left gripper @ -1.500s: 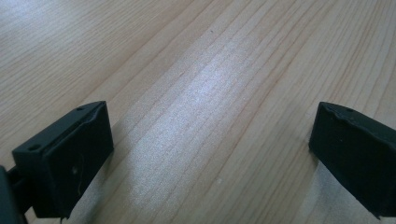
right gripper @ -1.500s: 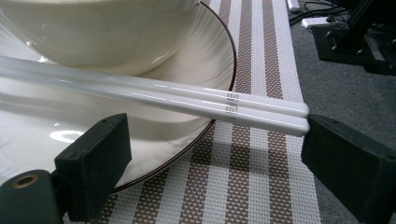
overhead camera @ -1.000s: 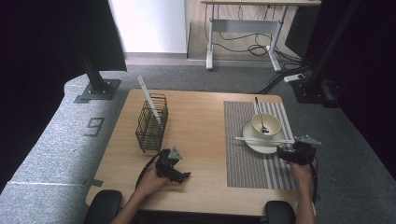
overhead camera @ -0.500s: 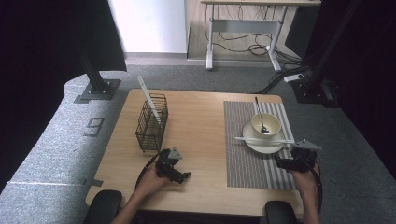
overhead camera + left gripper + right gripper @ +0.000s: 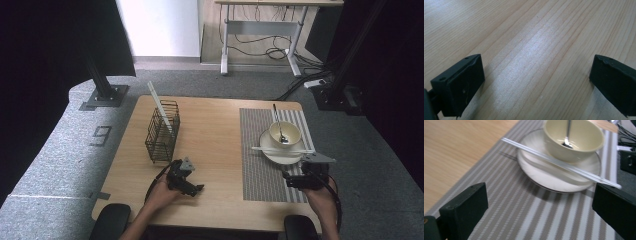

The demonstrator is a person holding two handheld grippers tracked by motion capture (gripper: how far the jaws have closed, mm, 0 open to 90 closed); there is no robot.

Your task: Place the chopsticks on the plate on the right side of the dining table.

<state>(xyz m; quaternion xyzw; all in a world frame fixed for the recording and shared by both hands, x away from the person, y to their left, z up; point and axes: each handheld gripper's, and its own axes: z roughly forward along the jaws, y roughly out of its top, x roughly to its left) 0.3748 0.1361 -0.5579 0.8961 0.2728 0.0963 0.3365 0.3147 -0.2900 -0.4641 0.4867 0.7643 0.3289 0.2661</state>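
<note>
1. Chopsticks (image 5: 559, 162) are the likely target: the white pair lies across the plate (image 5: 544, 181), leaning on its rim in front of the bowl (image 5: 574, 141), running from upper left to right edge in the right gripper view.
2. Right gripper (image 5: 539, 207) sits low over the striped mat (image 5: 524, 220), at lower right of the high view, just short of the plate. Its fingers (image 5: 464, 205) are spread wide with nothing between them.
3. Left gripper (image 5: 187, 184) rests at the lower centre of the desk (image 5: 215, 125) in the high view; its fingers (image 5: 461, 82) are also released, with bare wood between them.
4. A wire basket (image 5: 162, 132) stands at the left of the desk with one white stick (image 5: 161, 107) already upright in it, so I judge the pair on the plate goes there too.
5. To do the reach well: advance toward the plate with the fingers straddling the pair near its overhanging right end, clear of the rim.
6. Close across both sticks together, square to their length, so neither rolls free.
7. Lift straight up before turning; the spoon (image 5: 567, 133) in the bowl sits close and a sweep could knock it.
</note>
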